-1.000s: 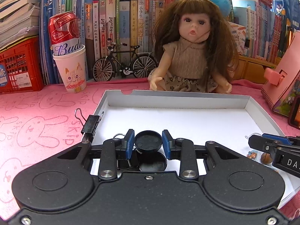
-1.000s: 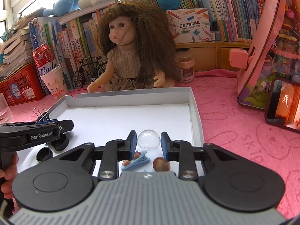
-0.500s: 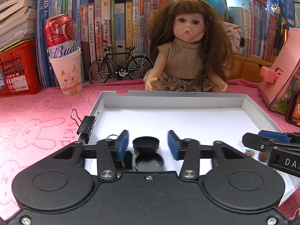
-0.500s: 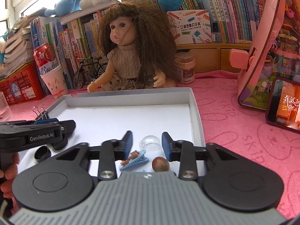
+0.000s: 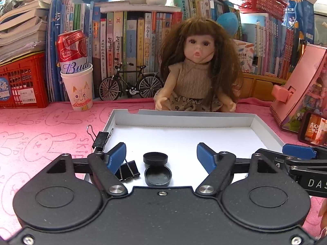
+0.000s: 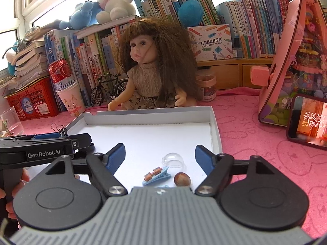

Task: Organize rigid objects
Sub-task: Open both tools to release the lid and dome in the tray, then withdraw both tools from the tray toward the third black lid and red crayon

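A shallow white tray (image 5: 184,115) (image 6: 151,112) lies on the pink cloth. In its near left part two black round caps (image 5: 155,157) sit one behind the other, beside a black binder clip (image 5: 127,170). My left gripper (image 5: 161,155) hangs over them with its jaws opening, the pads clear of the caps. In the near right part lie a clear plastic dome (image 6: 173,159), a blue hair clip (image 6: 156,175) and a brown nut (image 6: 181,180). My right gripper (image 6: 160,155) is above these, its jaws opening, touching nothing.
Another binder clip (image 5: 100,137) grips the tray's left rim. A doll (image 5: 196,71) sits behind the tray, with a model bicycle (image 5: 130,83), a paper cup holding a red can (image 5: 77,85), red crates and bookshelves. A pink toy house (image 6: 294,61) and a phone (image 6: 308,120) stand to the right.
Both grippers have opened: the left let go of the black cap, the right let go of the clear dome. Both things now rest on the tray. The left gripper drew back a little.
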Demonstrator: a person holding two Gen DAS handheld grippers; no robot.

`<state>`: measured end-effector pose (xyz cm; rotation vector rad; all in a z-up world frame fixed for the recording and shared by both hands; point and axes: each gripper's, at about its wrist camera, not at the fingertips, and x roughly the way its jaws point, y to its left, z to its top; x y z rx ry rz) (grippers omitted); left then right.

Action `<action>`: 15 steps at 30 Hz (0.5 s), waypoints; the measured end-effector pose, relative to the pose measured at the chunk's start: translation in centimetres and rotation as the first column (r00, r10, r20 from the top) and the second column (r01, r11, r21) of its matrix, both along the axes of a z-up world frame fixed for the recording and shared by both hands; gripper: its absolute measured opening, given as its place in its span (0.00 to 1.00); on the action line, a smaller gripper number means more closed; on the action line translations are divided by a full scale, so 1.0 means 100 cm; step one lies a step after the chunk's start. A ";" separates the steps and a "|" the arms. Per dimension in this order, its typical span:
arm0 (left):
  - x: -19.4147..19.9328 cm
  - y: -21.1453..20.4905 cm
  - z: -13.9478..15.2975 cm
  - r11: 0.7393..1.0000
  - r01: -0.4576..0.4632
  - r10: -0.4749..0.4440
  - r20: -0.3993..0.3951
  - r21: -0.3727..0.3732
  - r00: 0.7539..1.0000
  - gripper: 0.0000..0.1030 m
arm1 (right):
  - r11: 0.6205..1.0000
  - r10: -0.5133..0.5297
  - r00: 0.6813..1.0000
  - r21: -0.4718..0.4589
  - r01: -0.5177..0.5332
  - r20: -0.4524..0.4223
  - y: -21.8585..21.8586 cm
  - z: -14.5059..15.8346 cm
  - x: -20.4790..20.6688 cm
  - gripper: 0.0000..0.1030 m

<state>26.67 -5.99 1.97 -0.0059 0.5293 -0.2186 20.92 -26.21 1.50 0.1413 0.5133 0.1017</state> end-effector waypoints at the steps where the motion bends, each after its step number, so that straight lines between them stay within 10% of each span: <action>1: -0.002 0.000 0.001 1.000 0.001 -0.001 0.002 -0.001 1.000 0.73 | 1.000 0.000 1.000 -0.001 0.000 0.002 0.000 0.001 -0.001 0.84; 15: -0.046 0.013 0.015 0.998 0.041 -0.041 0.006 -0.047 0.999 0.74 | 0.999 0.038 0.999 -0.008 -0.038 0.029 -0.004 0.009 -0.035 0.90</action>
